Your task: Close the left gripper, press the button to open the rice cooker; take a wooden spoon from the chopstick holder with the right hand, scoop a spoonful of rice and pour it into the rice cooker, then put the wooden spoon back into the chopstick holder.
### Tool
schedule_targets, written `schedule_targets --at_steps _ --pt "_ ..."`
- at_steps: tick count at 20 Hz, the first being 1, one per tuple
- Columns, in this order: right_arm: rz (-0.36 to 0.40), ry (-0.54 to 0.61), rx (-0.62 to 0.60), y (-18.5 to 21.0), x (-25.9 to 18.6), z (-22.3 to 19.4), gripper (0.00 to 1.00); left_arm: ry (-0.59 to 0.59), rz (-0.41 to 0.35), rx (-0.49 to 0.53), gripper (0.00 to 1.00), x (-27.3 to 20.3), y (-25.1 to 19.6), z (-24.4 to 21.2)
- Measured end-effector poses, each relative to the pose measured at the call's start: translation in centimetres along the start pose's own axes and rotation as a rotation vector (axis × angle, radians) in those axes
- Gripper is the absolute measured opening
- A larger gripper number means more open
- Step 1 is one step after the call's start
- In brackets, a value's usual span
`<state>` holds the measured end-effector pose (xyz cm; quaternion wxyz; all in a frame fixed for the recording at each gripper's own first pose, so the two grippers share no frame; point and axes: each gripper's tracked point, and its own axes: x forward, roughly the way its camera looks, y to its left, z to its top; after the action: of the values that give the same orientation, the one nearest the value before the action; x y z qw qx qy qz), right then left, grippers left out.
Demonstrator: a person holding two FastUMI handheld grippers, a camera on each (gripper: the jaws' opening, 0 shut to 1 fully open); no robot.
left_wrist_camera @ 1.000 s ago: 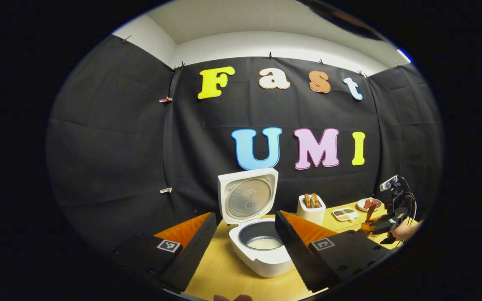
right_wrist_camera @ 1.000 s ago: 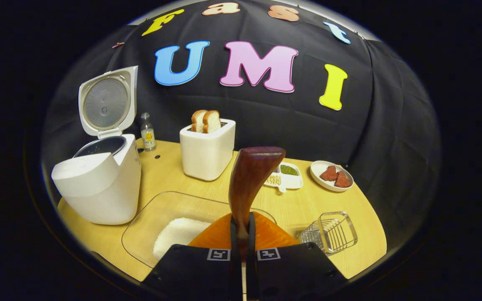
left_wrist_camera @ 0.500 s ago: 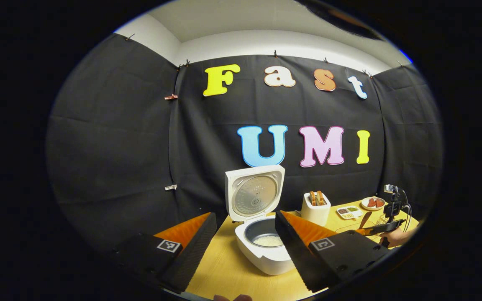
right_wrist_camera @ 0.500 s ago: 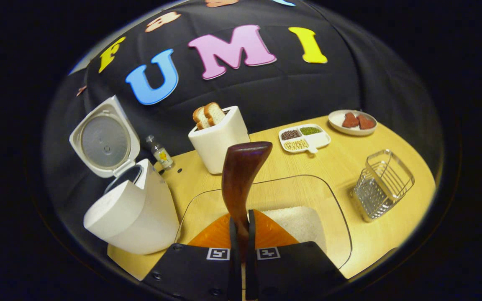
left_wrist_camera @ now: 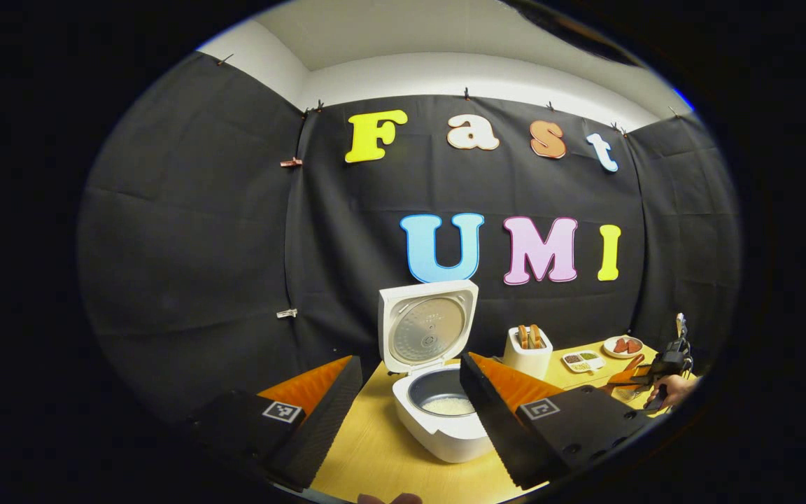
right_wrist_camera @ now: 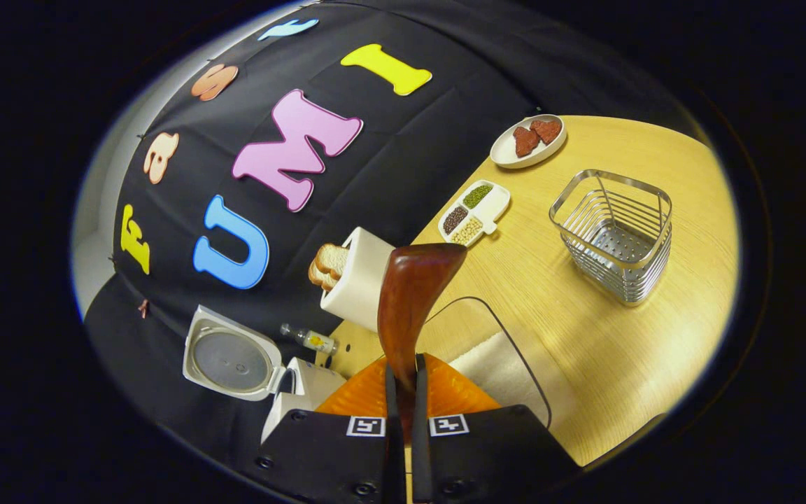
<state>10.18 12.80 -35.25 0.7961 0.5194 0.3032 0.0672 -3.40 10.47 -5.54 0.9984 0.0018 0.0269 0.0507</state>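
left gripper (left_wrist_camera: 410, 413): jaws wide, empty | right gripper (right_wrist_camera: 403, 392): clamped on wooden spoon (right_wrist_camera: 410, 294) | rice cooker (left_wrist_camera: 438, 420): lid up

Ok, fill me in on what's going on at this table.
A person is working two handheld tongs. The right tongs are shut on the handle of a wooden spoon, tilted over near the wire chopstick holder and the clear tray of rice. The left tongs hang open, holding nothing, in front of the rice cooker, whose lid stands up. Rice already lies in its pot.
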Motion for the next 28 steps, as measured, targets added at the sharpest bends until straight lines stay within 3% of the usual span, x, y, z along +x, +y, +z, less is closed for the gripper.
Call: schedule_targets --at_steps 5,9,15,22,28 --pt "0.036 -0.046 0.123 1.8 -1.4 2.7 0.08 -0.005 0.000 -0.004 0.97 -0.4 0.0 0.0" --pt "0.099 -0.024 0.196 5.4 -1.8 2.9 0.08 0.001 0.001 -0.016 0.97 -0.4 0.1 -0.3" --pt "0.245 0.062 0.265 15.2 -0.9 0.4 0.08 -0.005 0.009 -0.019 0.97 -0.2 0.7 -0.3" --pt "0.342 0.147 0.166 26.3 2.7 -5.2 0.08 0.008 0.016 -0.013 0.97 -0.2 1.9 -0.7" --pt "0.314 0.183 -0.025 29.9 7.5 -11.6 0.08 0.025 0.045 -0.033 0.97 -0.6 3.1 -1.4"
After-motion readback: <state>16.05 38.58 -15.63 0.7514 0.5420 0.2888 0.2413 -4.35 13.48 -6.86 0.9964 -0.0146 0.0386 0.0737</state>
